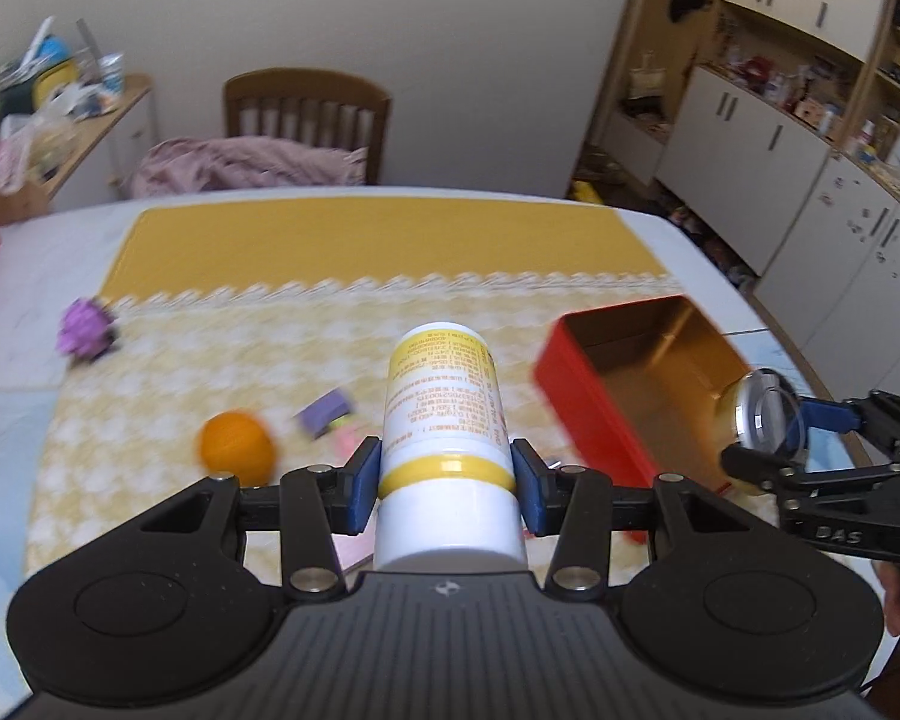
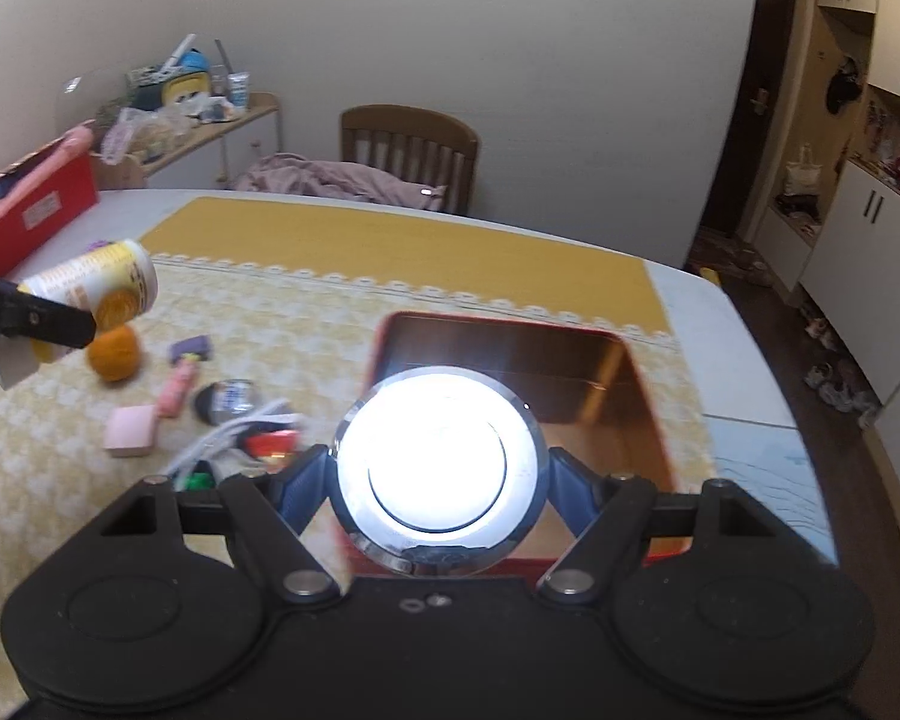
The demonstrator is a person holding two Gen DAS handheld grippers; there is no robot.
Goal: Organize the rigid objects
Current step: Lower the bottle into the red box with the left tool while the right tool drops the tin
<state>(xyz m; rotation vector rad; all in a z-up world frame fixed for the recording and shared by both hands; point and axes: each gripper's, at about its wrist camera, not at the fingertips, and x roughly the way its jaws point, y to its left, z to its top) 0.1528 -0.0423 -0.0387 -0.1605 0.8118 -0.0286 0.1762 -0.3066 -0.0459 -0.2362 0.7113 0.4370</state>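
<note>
Red tin (image 1: 576, 402), open, gold inside, nothing visible in it

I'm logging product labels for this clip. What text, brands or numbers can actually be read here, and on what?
"DAS": raised letters on the right gripper body, seen from the left wrist view.
White-and-yellow bottle held in the left gripper: rows of small orange print, upside down, too small and blurred to read.
Red box at the table's far left: a pale label, unreadable.
Shiny-lidded jar in the right gripper: glare, no readable text.
</note>
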